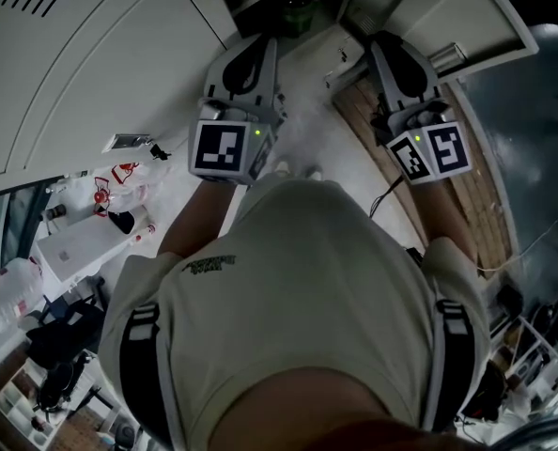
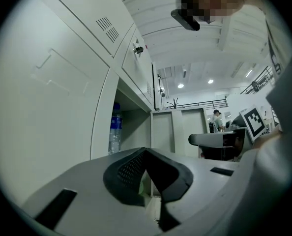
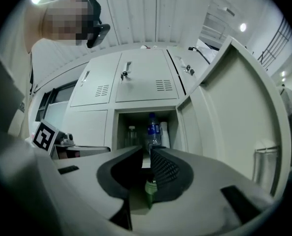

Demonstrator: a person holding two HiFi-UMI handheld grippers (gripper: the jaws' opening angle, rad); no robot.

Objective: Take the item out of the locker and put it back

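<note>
The locker compartment [image 3: 146,127] stands open, its door [image 3: 234,107] swung out to the right. Inside are a blue-labelled water bottle [image 3: 153,129], a clear bottle [image 3: 131,134] and a white cylinder [image 3: 164,134]. A green bottle [image 3: 150,187] shows low down through the slit of my right gripper [image 3: 147,150], whose jaws are almost together and hold nothing. In the head view the green bottle [image 1: 301,15] sits in the dark opening between both grippers. My left gripper [image 2: 145,149] is shut and empty, pointing at the locker front beside the water bottle [image 2: 115,129].
Closed locker doors [image 1: 100,64] fill the left. The open door [image 1: 448,7] juts out over my right gripper [image 1: 384,40]. A cluttered white table [image 1: 82,242] lies lower left, and a wooden floor strip [image 1: 457,195] with a cable lies right. A person [image 2: 216,119] stands far off.
</note>
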